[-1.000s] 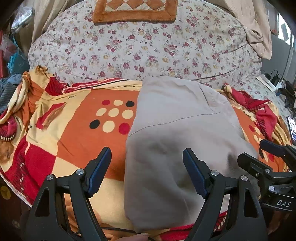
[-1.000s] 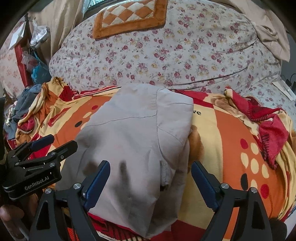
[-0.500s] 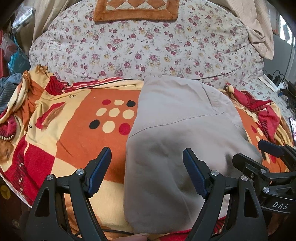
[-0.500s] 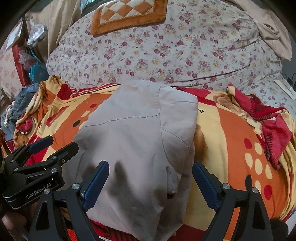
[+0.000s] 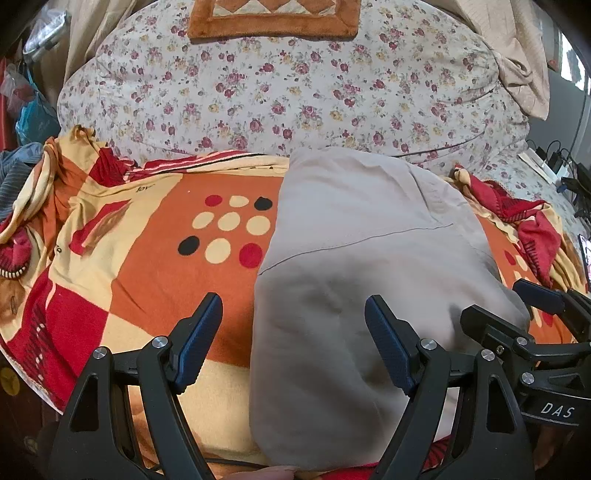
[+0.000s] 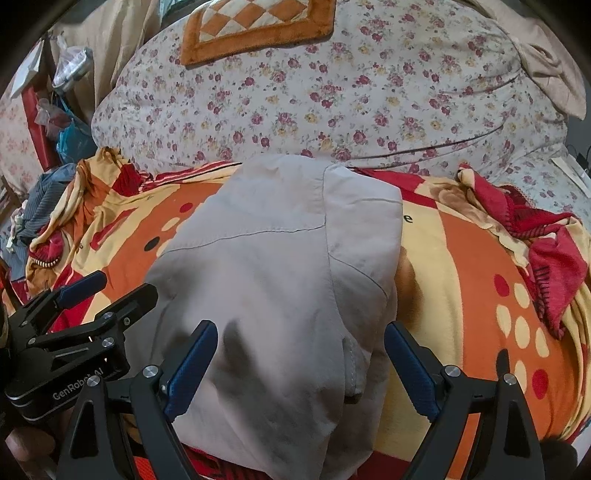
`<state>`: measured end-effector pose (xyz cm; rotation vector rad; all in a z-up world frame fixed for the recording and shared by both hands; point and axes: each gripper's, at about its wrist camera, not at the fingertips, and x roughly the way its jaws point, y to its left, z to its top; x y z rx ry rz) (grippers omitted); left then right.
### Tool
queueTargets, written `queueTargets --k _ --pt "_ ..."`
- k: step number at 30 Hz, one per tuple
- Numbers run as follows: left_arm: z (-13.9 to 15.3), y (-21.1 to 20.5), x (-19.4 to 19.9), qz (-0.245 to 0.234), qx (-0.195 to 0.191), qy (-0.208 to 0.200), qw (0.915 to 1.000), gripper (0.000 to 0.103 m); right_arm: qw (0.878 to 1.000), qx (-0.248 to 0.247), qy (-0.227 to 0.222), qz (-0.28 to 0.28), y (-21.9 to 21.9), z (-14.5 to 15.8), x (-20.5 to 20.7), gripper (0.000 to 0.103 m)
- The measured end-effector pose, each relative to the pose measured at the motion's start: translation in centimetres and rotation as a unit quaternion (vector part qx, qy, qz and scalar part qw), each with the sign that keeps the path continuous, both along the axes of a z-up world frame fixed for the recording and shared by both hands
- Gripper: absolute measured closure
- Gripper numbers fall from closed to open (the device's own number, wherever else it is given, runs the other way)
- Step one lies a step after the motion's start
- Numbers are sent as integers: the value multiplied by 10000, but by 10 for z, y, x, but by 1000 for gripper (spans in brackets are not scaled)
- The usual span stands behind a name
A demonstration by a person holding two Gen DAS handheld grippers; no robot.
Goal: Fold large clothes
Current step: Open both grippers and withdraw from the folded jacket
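A beige garment (image 5: pixel 354 266) (image 6: pixel 280 280) lies folded into a long stack on an orange, red and cream blanket (image 5: pixel 155 280) (image 6: pixel 476 280). My left gripper (image 5: pixel 293 339) hangs open above the garment's near left edge, nothing between its blue pads. In the right wrist view my right gripper (image 6: pixel 299 363) stands open over the garment's near end, also holding nothing. Each gripper shows in the other's view: the right gripper (image 5: pixel 532 332) at the right edge, the left gripper (image 6: pixel 74 306) at the left. A sleeve fold runs down the garment's right side.
A big floral duvet (image 5: pixel 295 92) (image 6: pixel 332 99) bulges behind the blanket, with an orange checkered mat (image 5: pixel 273 18) on top. Bunched red blanket cloth (image 6: pixel 546 251) lies at the right. Bags and clothes (image 6: pixel 55 147) crowd the left; cables (image 5: pixel 565 173) sit at the far right.
Both views have shifted slightly, so the garment sits a little lower in the right wrist view. Both grippers stay open and the garment has not moved.
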<state>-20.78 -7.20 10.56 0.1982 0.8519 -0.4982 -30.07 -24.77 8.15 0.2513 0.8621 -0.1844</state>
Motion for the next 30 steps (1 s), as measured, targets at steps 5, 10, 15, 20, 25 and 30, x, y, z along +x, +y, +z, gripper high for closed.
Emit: queueTargets --k 5,10,15,20,25,30 --pt "-1 -1 0 1 11 11 10000 22 10000 9 4 7 0 0 1 13" --pt "-3 -2 1 -17 22 23 10000 22 10000 19 28 2 0 -2 4 13" --pt "-4 -3 2 -33 37 27 10000 22 10000 34 45 -9 0 -3 6 13" --pt "-5 -3 6 -60 46 45 10000 22 10000 41 71 0 0 -5 8 13" --pt "-6 -4 7 -77 18 67 9999 22 9999 54 97 15 0 -5 10 13" --pt "-8 -6 9 -125 2 94 9999 22 9999 57 116 33 2 -6 12 13"
